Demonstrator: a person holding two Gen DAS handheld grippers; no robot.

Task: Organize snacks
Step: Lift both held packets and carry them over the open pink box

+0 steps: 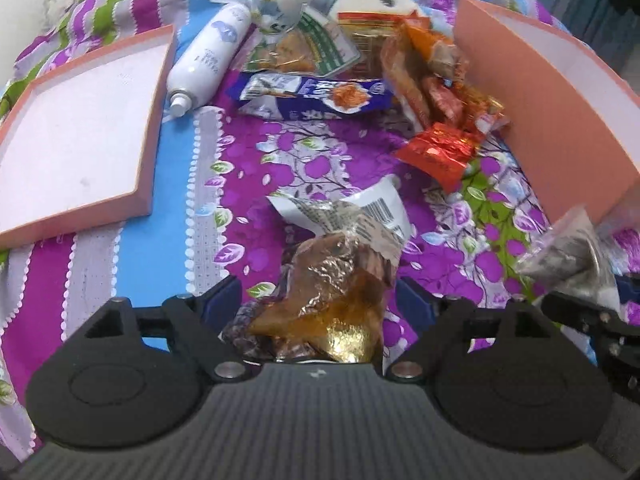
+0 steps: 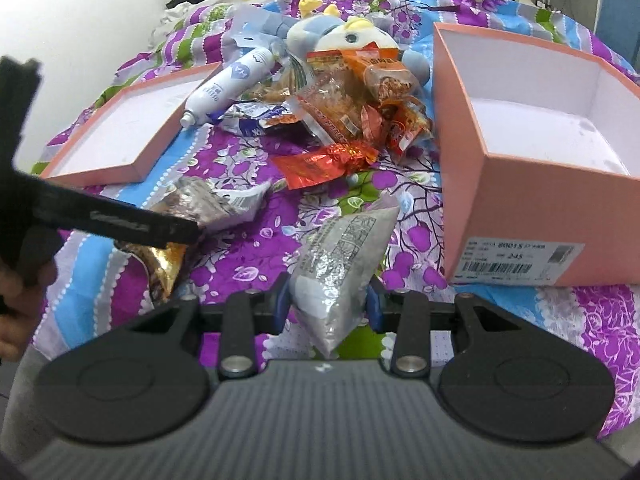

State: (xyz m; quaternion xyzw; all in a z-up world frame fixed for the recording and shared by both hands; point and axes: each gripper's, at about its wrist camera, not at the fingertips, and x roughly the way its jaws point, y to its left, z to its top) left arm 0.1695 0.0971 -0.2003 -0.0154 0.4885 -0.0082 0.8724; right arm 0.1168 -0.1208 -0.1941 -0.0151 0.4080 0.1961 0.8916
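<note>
My left gripper (image 1: 320,304) is shut on a gold-brown foil snack packet (image 1: 332,280) with a white barcoded end, held low over the bedspread. The same packet shows in the right wrist view (image 2: 200,204), under the left gripper's black finger (image 2: 112,220). My right gripper (image 2: 328,304) is shut on a silver-grey snack pouch (image 2: 340,248); the pouch also shows in the left wrist view (image 1: 572,256). A heap of snack packets (image 2: 352,112) lies in the middle of the bed, with a red foil packet (image 2: 324,162) in front and a blue packet (image 1: 312,94) to its left.
A deep pink box (image 2: 532,200) stands at the right, white inside. Its shallow pink lid (image 2: 132,128) lies at the left. A white spray bottle (image 2: 228,88) and a plush toy (image 2: 344,32) lie beside the heap. All rest on a purple floral bedspread (image 2: 256,264).
</note>
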